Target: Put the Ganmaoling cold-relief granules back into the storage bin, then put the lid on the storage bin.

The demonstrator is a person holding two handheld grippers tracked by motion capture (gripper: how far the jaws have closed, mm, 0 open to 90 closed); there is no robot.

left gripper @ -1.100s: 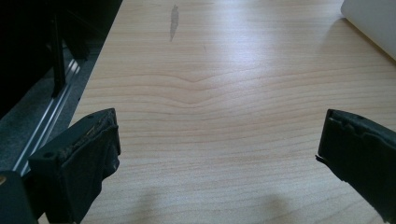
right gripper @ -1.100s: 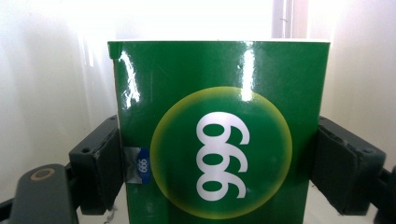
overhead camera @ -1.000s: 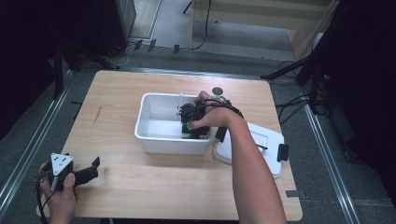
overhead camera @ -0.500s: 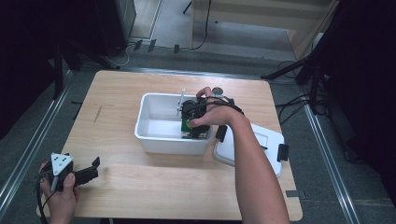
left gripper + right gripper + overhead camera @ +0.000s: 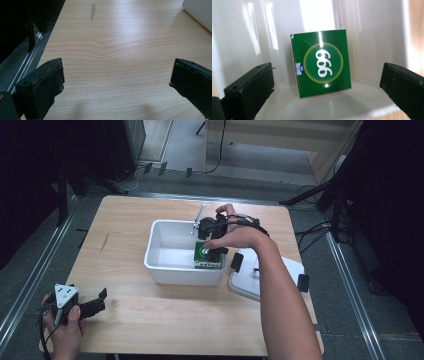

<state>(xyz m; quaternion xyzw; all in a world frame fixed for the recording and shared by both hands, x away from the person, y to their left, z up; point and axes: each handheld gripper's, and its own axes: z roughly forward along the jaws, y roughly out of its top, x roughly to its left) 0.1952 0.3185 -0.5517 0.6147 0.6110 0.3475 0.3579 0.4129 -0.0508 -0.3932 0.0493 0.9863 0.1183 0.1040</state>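
two claws are in play, and the nearer one matters little: the left claw [image 5: 100, 301] sits at the near-left corner of the tabletop [image 5: 150, 330], its jaws standing wide over bare wood with nothing between them, well apart from the work. farther in, the right claw [image 5: 214, 251] hangs over the right end of the white bin [image 5: 165, 270], and its jaws have just been opening to their widest, with nothing pressed between the pads. the green box [image 5: 322, 63] lies straight ahead of that claw and below it, down inside the bin, leaning against the inner wall near the corner (in the right gripper view it sits centred in the gap between the jaws but beyond them, not touched). its printed face looks up toward the claw and its long axis runs up the wall. the box looks released, so the coming move is probably a lift clear of the rim; the right hand is the nearer. the white lid [image 5: 280, 270] lies just beside the bin, to its right.
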